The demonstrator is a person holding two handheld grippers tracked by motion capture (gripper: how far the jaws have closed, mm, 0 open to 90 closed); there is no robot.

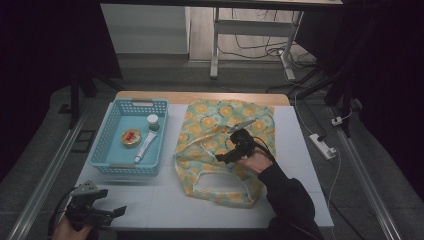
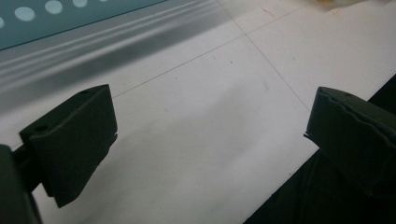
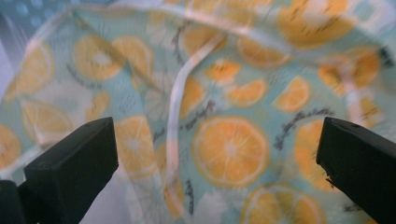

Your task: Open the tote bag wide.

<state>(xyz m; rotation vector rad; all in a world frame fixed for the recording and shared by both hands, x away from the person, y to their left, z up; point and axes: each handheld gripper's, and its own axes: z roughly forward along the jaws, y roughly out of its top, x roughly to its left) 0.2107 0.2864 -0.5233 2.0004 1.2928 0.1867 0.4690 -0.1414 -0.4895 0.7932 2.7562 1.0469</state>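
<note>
A light blue cloth bag printed with orange slices [image 1: 220,145] lies flat on the white table, its handles toward the front. My right gripper [image 1: 225,156] hovers over the middle of the bag, jaws wide apart with nothing between them. In the right gripper view the bag's fabric [image 3: 224,140] and a pale handle strap [image 3: 180,93] lie below the open right gripper [image 3: 215,158]. My left gripper [image 1: 117,212] rests low at the table's front left corner, open and empty. The left gripper view has the open left gripper [image 2: 210,135] over bare table [image 2: 201,107].
A blue plastic basket [image 1: 107,150] stands left of the bag, holding a small jar [image 1: 152,121], a round tin [image 1: 131,137] and a white tube [image 1: 145,146]. A white power strip [image 1: 322,146] and cables lie on the floor at right.
</note>
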